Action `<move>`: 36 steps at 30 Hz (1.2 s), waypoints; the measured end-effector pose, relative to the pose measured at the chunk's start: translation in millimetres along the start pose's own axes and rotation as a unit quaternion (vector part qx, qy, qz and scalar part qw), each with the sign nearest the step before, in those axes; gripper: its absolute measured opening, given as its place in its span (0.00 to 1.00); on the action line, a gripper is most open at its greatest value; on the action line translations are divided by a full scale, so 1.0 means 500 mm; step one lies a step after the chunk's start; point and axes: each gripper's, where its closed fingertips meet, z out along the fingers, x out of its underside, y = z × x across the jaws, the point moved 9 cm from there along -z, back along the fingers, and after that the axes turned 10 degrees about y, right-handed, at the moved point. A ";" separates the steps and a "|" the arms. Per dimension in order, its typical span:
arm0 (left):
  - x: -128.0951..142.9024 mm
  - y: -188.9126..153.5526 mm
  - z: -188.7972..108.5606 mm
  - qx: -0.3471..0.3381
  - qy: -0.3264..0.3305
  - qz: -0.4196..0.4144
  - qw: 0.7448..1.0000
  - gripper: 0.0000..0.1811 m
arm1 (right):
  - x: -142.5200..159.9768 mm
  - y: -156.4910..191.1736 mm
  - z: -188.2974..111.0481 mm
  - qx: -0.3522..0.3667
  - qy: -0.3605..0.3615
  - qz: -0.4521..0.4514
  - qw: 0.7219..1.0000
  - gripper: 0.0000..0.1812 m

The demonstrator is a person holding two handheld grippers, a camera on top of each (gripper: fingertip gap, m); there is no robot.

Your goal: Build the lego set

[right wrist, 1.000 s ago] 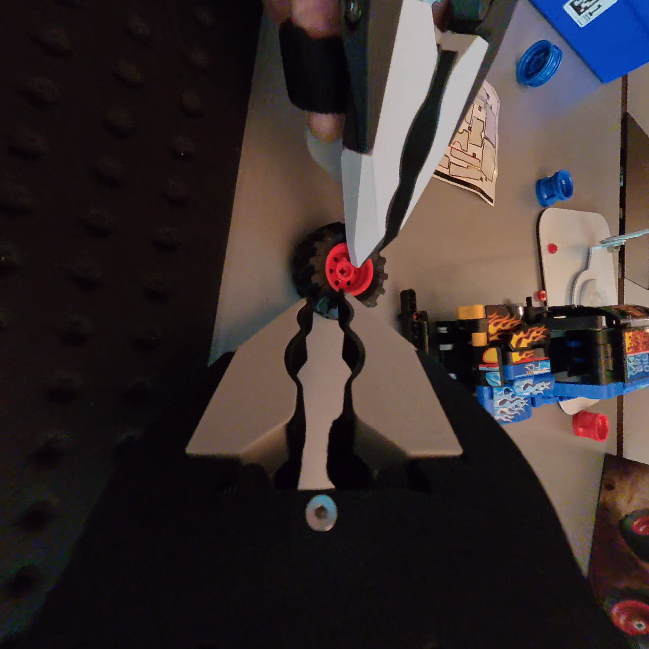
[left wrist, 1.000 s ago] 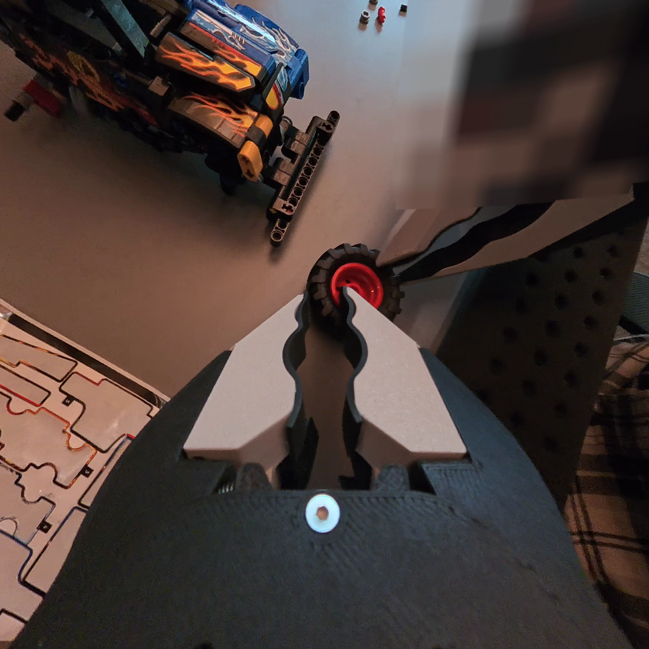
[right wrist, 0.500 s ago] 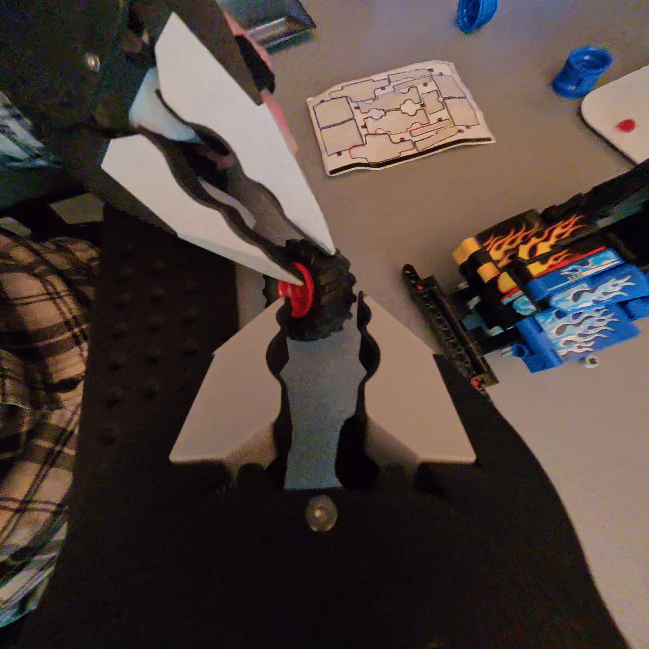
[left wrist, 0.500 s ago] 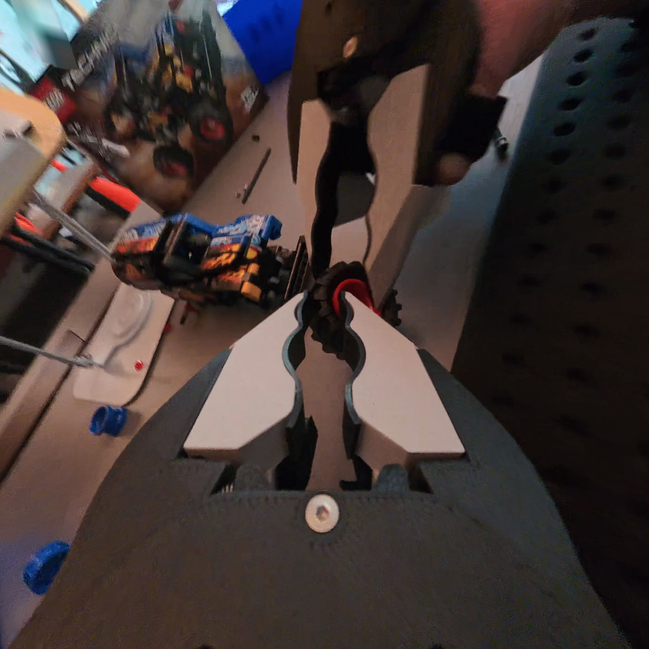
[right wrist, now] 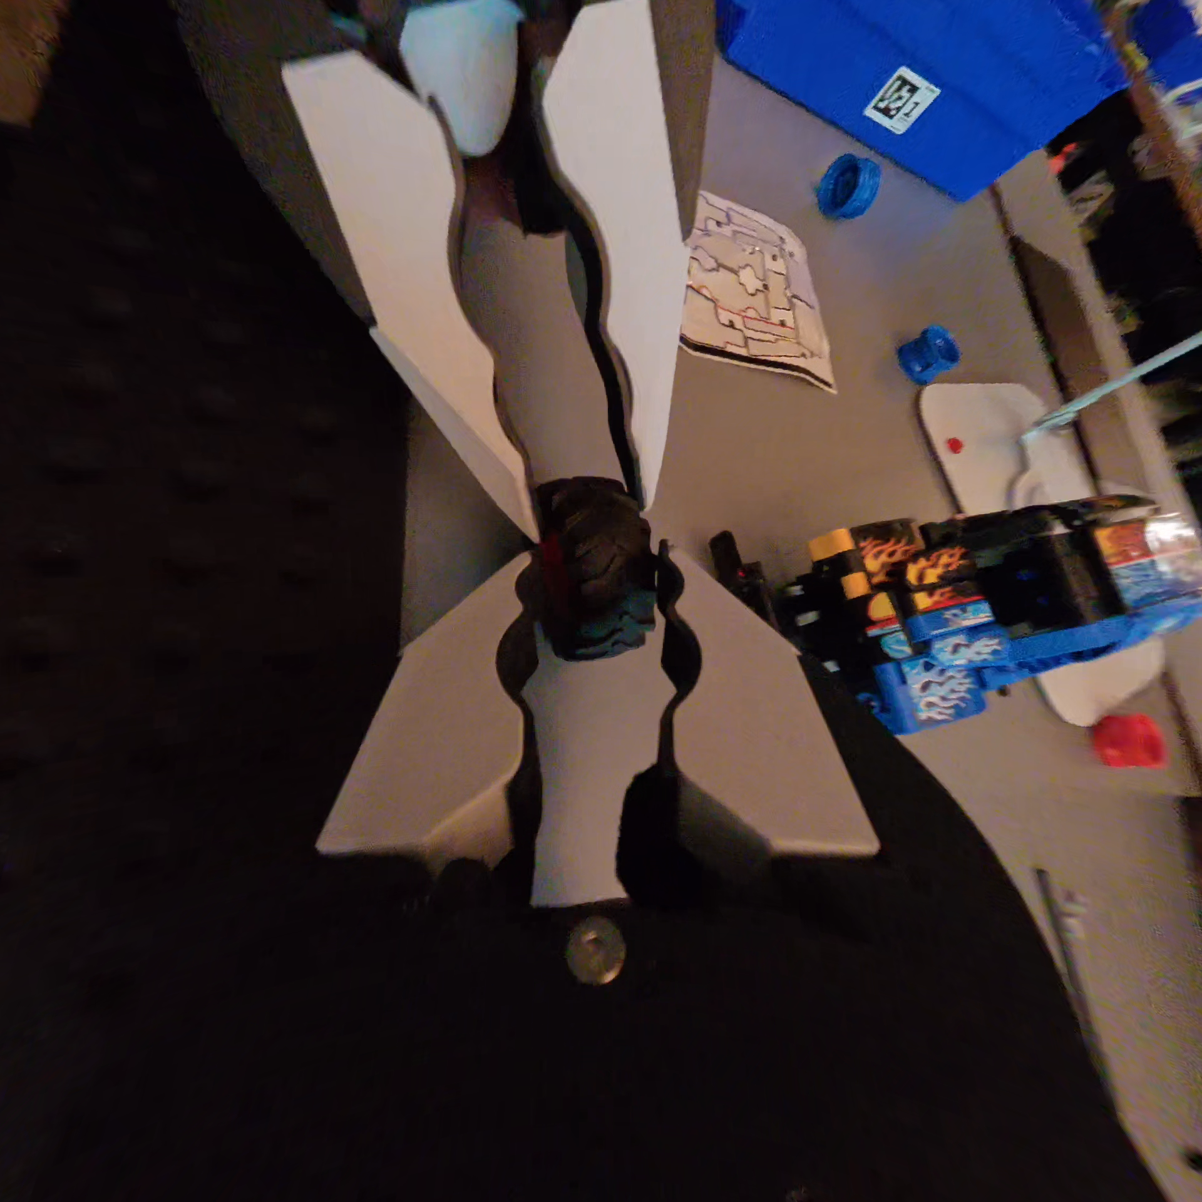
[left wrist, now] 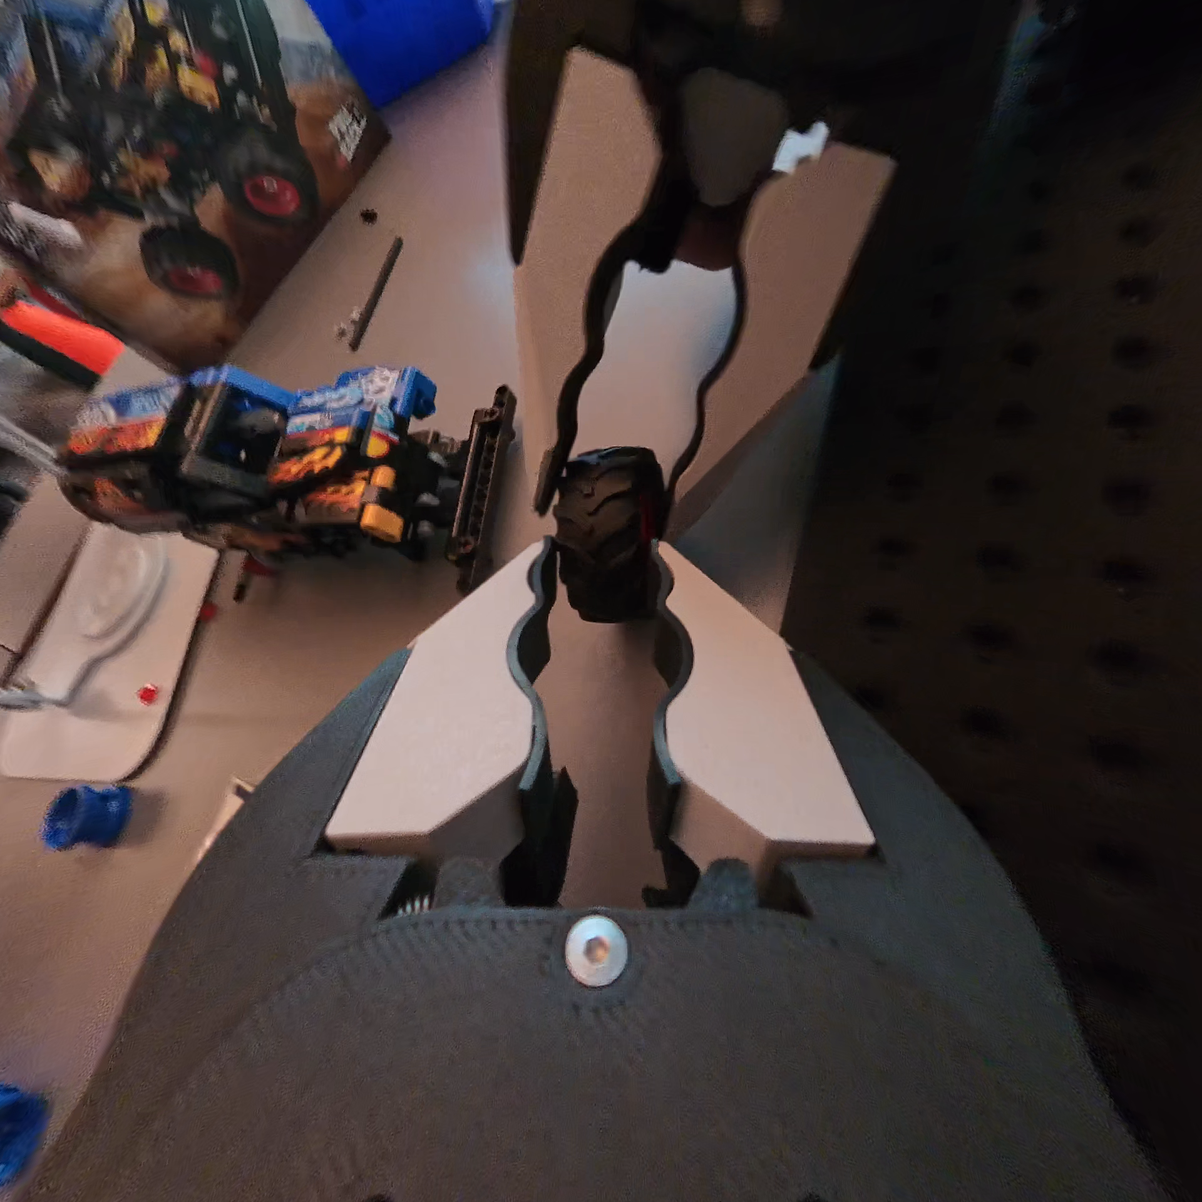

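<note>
— Two grippers meet on one wheel (left wrist: pixel 608 533), held above the table (left wrist: pixel 312 650) beside the truck (left wrist: pixel 260 462).
— Left gripper (left wrist: pixel 601 553) clamps its sides; right gripper (right wrist: pixel 595 566) pinches it too, tip to tip.

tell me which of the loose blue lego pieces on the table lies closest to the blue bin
The flat ring-shaped blue rim, lying just below the blue bin. The other, a spool-shaped blue hub, sits farther off, beyond the sticker sheet beside the white tray.

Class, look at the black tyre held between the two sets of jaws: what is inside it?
Inside the tyre only a sliver of red rim shows at one edge; the tread faces both cameras, hiding the hub.
</note>
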 end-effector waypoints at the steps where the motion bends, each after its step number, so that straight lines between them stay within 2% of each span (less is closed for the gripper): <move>1: -0.004 -0.007 0.000 -0.012 0.000 0.028 1.000 0.15 | 0.001 -0.004 -0.004 -0.031 -0.013 0.024 0.999 0.16; 3: -0.009 -0.019 0.000 -0.032 0.003 0.076 0.997 0.15 | 0.006 -0.007 -0.006 -0.062 -0.018 0.033 0.997 0.15; 6: -0.012 -0.037 0.000 -0.069 0.007 0.136 0.988 0.14 | 0.006 0.002 -0.011 -0.052 -0.010 -0.001 0.999 0.14; 7: -0.013 -0.042 -0.001 -0.085 0.008 0.156 0.984 0.15 | 0.006 0.005 -0.013 -0.035 -0.010 -0.017 0.999 0.14; 10: -0.018 -0.042 0.001 -0.163 0.011 0.213 0.963 0.14 | 0.000 0.014 -0.014 0.091 0.007 -0.119 0.989 0.14; 11: -0.017 -0.041 0.006 -0.163 0.022 0.221 0.961 0.14 | 0.001 0.019 -0.006 0.120 0.025 -0.151 0.981 0.14; 13: -0.006 -0.052 0.019 -0.137 0.041 0.247 0.959 0.15 | 0.018 0.031 0.019 0.101 0.059 -0.162 0.980 0.17; 17: -0.005 -0.058 0.009 -0.100 0.037 0.228 0.968 0.15 | 0.026 0.011 -0.011 0.008 0.023 -0.065 0.998 0.23; 18: -0.004 -0.058 0.005 -0.086 0.031 0.219 0.971 0.15 | 0.027 0.006 -0.020 -0.001 0.012 -0.054 0.998 0.18; 20: -0.004 -0.054 -0.005 -0.054 0.019 0.192 0.980 0.16 | 0.030 0.001 -0.027 -0.017 0.006 -0.040 0.999 0.16; 24: -0.001 -0.043 -0.006 -0.001 0.025 0.153 0.988 0.12 | 0.033 0.006 -0.026 -0.019 0.039 -0.075 0.996 0.15; 27: -0.001 -0.049 0.001 0.008 0.040 0.169 0.985 0.10 | 0.026 0.008 -0.041 -0.055 0.020 -0.067 0.996 0.17; 30: -0.015 -0.039 -0.003 0.031 0.020 0.140 0.989 0.08 | 0.030 0.018 -0.036 -0.055 0.039 -0.090 0.994 0.10; 33: -0.029 -0.012 0.007 0.045 0.014 0.091 0.995 0.01 | 0.032 0.019 -0.028 -0.052 0.036 -0.090 0.994 0.08; 36: -0.033 0.006 0.024 0.073 0.030 0.061 0.995 0.00 | 0.025 0.022 -0.027 -0.049 0.042 -0.102 0.993 0.07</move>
